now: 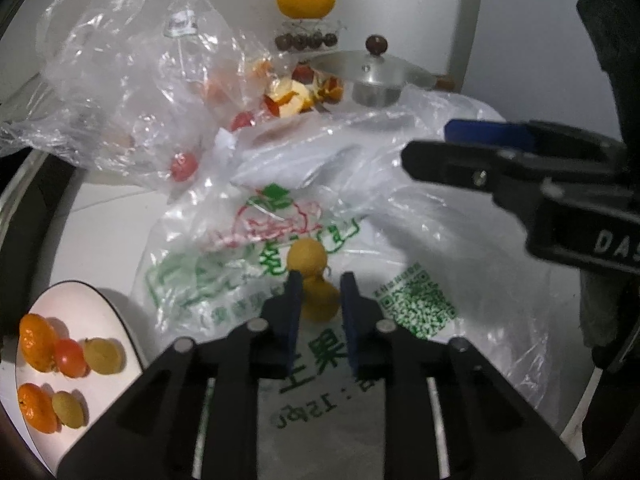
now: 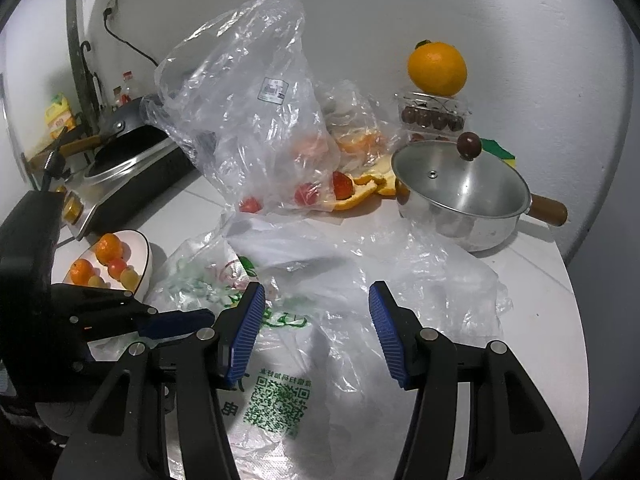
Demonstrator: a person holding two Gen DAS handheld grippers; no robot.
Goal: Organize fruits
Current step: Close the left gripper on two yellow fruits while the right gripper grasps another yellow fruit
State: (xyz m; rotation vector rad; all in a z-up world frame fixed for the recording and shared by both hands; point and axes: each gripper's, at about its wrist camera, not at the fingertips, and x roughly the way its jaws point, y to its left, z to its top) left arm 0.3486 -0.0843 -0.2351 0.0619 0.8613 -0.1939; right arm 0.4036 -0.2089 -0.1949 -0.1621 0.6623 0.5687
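Note:
My left gripper (image 1: 320,286) is shut on a small yellow fruit (image 1: 320,300), held over a white printed plastic bag (image 1: 400,344); a second yellow fruit (image 1: 307,255) sits just beyond it. A white plate (image 1: 80,304) at lower left holds two small oranges, a red tomato and two yellow-green fruits; the plate also shows in the right wrist view (image 2: 140,248). My right gripper (image 2: 316,300) is open and empty above the same bag (image 2: 320,340). A clear bag (image 2: 256,120) with red tomatoes stands behind.
A steel pot with lid (image 2: 460,196) stands at the right back. A large orange (image 2: 437,68) sits on a clear box of dark fruits (image 2: 434,116). Orange peels (image 2: 368,184) lie by the pot. A cooktop with a pan (image 2: 128,160) is at the left.

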